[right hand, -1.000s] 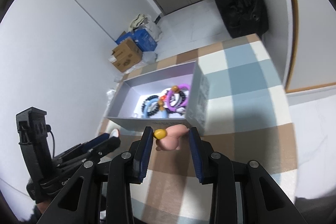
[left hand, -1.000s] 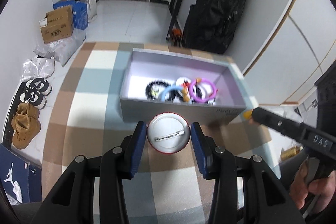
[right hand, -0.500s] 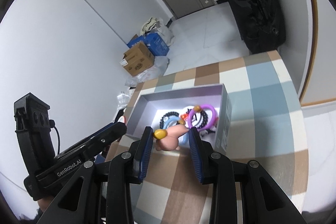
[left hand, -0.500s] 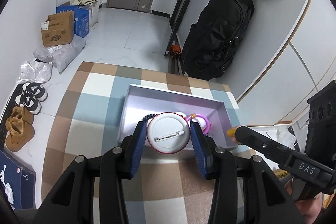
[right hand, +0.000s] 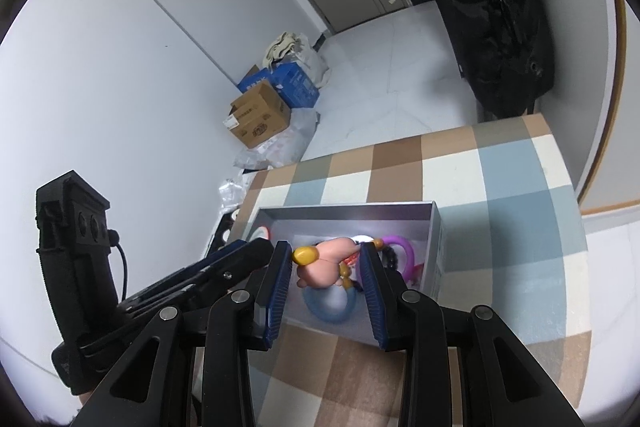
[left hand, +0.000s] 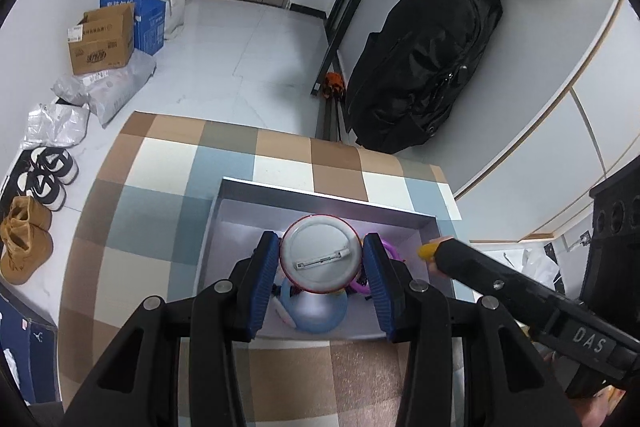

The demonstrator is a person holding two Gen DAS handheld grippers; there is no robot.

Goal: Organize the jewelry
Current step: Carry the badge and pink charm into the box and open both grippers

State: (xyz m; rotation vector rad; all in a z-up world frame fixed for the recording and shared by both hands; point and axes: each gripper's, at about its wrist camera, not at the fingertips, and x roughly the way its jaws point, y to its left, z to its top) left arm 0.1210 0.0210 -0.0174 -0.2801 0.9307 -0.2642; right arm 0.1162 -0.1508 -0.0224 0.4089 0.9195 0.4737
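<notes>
My left gripper is shut on a round pin badge, white back with a clasp and a red rim. It hangs over the open grey box. Beneath it in the box lie a light blue bangle and a purple ring. My right gripper is shut on a pink charm with a yellow tip, also above the grey box. A purple ring and a blue bangle show under it. The two grippers hang side by side.
The box sits on a table with a checked brown, blue and white cloth. Beyond the table's far edge are a black bag, cardboard boxes and shoes on the floor. A white wall stands to the left.
Both grippers have moved forward with their loads, from in front of the box's near wall to over its inside. Their grips have not changed.
</notes>
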